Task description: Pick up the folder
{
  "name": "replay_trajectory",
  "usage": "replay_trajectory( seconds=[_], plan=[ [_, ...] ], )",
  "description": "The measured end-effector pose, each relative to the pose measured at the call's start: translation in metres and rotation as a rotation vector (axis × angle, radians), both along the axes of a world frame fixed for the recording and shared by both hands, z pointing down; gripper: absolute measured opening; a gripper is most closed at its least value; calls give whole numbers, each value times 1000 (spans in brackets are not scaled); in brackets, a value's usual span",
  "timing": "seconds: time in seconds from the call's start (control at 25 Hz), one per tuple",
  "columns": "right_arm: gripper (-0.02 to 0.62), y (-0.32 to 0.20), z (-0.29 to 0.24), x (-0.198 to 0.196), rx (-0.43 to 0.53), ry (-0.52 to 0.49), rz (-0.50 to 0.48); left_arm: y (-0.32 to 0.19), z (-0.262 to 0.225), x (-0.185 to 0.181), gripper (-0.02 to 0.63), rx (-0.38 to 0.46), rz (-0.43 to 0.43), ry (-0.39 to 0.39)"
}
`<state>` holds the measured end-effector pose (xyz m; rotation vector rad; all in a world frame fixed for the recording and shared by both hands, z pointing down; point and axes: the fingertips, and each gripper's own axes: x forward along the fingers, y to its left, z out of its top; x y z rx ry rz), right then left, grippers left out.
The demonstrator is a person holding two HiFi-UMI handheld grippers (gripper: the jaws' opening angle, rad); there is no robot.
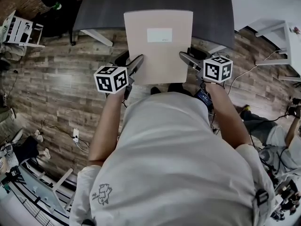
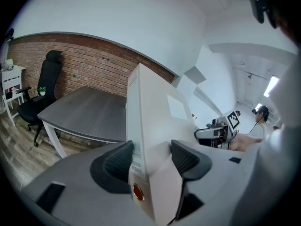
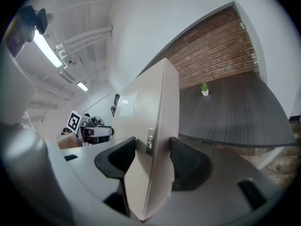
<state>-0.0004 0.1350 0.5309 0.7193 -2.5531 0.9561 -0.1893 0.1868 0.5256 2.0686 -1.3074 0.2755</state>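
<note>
Grey table (image 1: 103,8) stands just beyond the folder (image 1: 158,55), pinched by left gripper (image 2: 151,160) and right gripper (image 3: 154,162).

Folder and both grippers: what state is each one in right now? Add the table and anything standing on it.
Folder: closed, label face up, gripped at both side edges, apparently lifted.
Left gripper: shut on the folder's left edge.
Right gripper: shut on the folder's right edge.
Table: standing, dark top.
Plant: upright on the table.
</note>
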Motion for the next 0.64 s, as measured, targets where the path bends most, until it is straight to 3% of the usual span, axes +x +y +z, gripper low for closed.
replay_trajectory(
  seconds=[0.64],
  plan=[
    [233,8,-2,-6,9,9,-5,11,0,-6,273,4,-16,10]
  ],
)
